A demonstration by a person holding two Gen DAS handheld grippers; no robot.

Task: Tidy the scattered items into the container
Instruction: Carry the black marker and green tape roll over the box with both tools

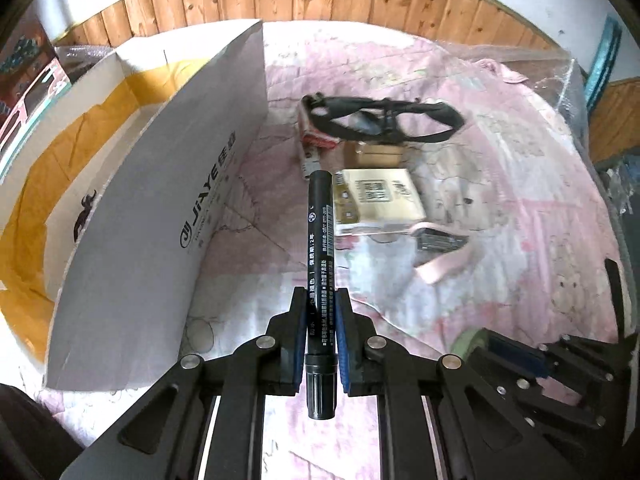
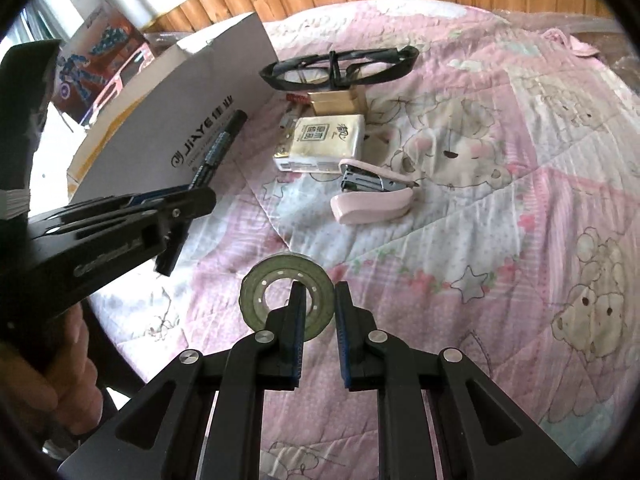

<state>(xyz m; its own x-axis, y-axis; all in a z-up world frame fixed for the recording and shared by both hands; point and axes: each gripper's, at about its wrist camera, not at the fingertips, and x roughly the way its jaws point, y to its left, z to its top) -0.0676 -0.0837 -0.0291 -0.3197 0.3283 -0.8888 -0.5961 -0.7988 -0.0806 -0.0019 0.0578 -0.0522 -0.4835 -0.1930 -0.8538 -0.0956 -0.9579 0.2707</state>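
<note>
Wooden plank panelling backs a bed covered with a pink quilted blanket (image 2: 460,240) printed with cartoon bears. At the left stands a large white cardboard box (image 1: 160,216) with a raised flap and yellow paper lining, my container. Scattered near it on the quilt lie black-framed safety glasses (image 2: 340,68), a cream tissue packet (image 2: 324,144), a pink stapler (image 2: 372,200) hinged open, and a grey-green tape roll (image 2: 286,294) lying flat.

My left gripper (image 1: 322,336) is clamped on a black marker pen (image 1: 320,264), which points forward, lifted above the quilt just beside the box's outer wall. My right gripper (image 2: 318,320) sits narrowly parted, its two fingers straddling the tape roll's near rim; whether the pads touch it I cannot tell.

I judge the step in hand to be carrying the marker into the box. To do it well, I would lift the left gripper high enough to clear the flap's edge, swing left over the yellow lining, and lower before letting go, so the marker does not bounce back out.
</note>
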